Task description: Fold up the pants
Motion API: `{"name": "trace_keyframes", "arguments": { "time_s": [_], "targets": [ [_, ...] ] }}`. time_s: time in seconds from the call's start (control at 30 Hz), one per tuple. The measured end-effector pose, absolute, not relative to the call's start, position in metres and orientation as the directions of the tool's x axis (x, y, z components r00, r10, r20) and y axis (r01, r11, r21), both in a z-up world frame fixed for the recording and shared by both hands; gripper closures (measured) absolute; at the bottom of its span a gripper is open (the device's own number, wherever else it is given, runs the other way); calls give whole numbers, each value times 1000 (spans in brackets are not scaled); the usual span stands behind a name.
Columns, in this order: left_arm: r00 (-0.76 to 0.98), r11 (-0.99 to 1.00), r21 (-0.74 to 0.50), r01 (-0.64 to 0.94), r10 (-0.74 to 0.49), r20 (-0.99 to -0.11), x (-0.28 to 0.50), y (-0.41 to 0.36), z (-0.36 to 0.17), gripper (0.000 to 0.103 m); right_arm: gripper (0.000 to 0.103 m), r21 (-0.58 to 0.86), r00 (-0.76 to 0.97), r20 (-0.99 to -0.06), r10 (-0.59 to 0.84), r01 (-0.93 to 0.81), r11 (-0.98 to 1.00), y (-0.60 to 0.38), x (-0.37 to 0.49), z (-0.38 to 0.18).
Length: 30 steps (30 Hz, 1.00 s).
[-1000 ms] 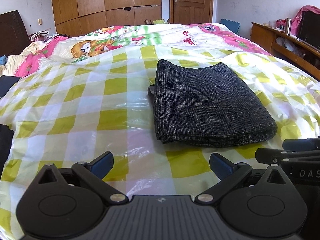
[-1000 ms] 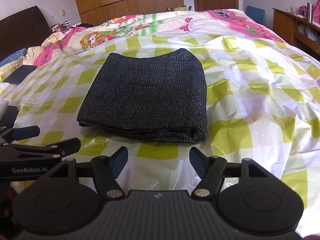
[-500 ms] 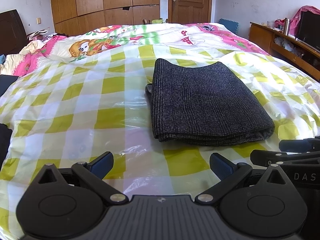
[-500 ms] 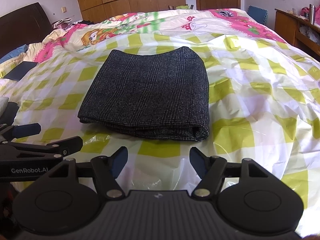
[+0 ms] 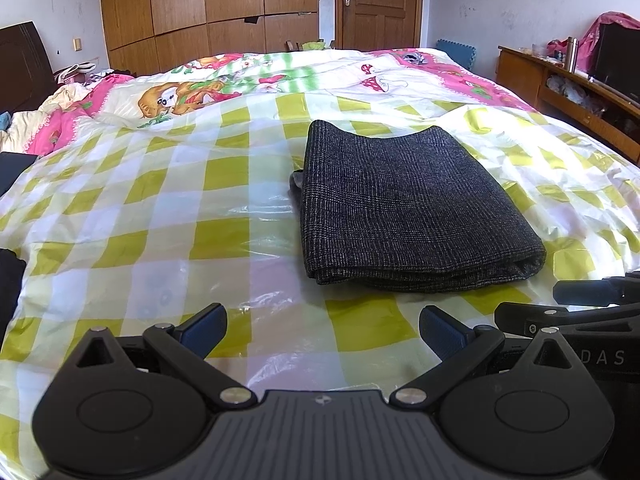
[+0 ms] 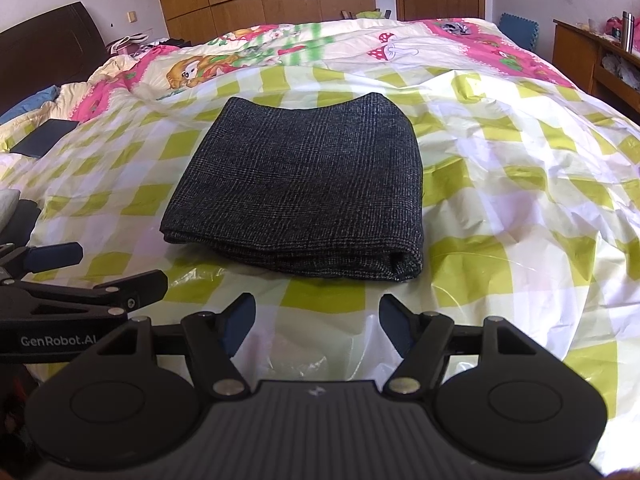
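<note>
The dark grey checked pants [image 5: 408,208] lie folded into a flat rectangle on the yellow-and-white checked plastic sheet [image 5: 160,216] that covers the bed. They also show in the right wrist view [image 6: 308,196]. My left gripper [image 5: 322,330] is open and empty, above the sheet just short of the pants' near edge and left of it. My right gripper [image 6: 316,322] is open and empty, just short of the pants' near edge. Each gripper shows at the side of the other's view.
A cartoon-print quilt [image 5: 248,84] covers the far half of the bed. A wooden side unit [image 5: 568,92] with clutter stands at the right. Wardrobes [image 5: 208,12] and a door [image 5: 380,4] are behind. A dark flat object [image 6: 44,138] lies at the bed's left.
Both grippers have drawn back a little from the pants and risen slightly. Both stay open. The pants have not moved.
</note>
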<state>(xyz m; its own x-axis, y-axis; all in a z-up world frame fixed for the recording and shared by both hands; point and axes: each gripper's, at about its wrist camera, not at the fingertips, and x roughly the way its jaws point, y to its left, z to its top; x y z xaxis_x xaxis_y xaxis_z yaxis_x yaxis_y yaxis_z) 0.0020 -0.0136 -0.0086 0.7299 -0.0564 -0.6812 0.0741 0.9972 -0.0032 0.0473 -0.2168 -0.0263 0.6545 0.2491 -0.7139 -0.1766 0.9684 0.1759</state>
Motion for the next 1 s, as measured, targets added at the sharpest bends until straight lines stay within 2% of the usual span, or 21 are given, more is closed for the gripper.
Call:
{"name": "trace_keyframes", "arguments": {
  "time_s": [1.0],
  "targets": [
    [728,997,6,74,-50,-684,1,-15,-13,0,33,187,652,-716,250,-166,968,-219,47,-26]
  ]
}}
